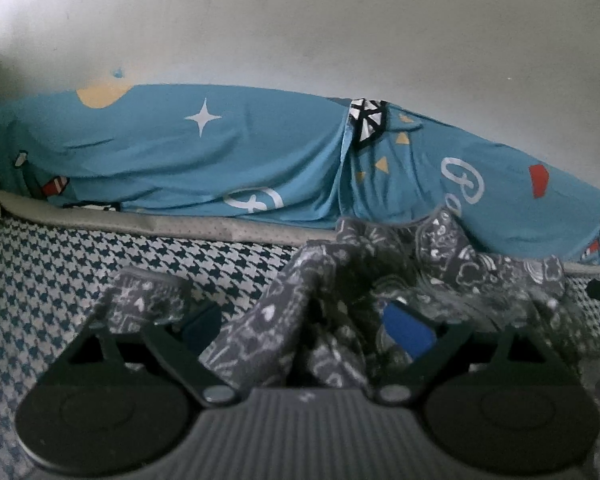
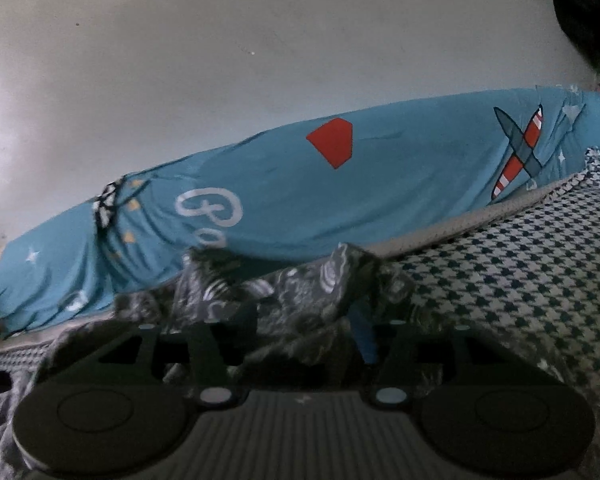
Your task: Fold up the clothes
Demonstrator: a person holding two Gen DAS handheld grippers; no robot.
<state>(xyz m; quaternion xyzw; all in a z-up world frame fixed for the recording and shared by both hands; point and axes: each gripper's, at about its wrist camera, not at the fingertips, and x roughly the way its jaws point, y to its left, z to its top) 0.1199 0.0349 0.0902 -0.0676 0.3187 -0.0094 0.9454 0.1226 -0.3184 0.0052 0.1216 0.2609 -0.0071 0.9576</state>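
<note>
A dark grey garment point(image 1: 364, 280) with white doodle print lies crumpled on the houndstooth bed cover point(image 1: 60, 280). In the left wrist view my left gripper point(image 1: 304, 328) stands with its jaws wide apart. The cloth is bunched loosely between the blue pads point(image 1: 408, 332) and draped over the left finger. In the right wrist view the same garment point(image 2: 300, 288) is heaped in front of my right gripper point(image 2: 296, 328). Its jaws are partly apart, folds of cloth lie between the fingers, and neither pad visibly presses on them.
A long blue cartoon-print bedding roll point(image 1: 204, 152) point(image 2: 380, 184) runs along the pale wall point(image 1: 300, 20) behind the garment. A grey padded edge point(image 1: 180, 224) borders the houndstooth cover point(image 2: 520, 272). A dark shape point(image 2: 588, 20) fills the upper right corner.
</note>
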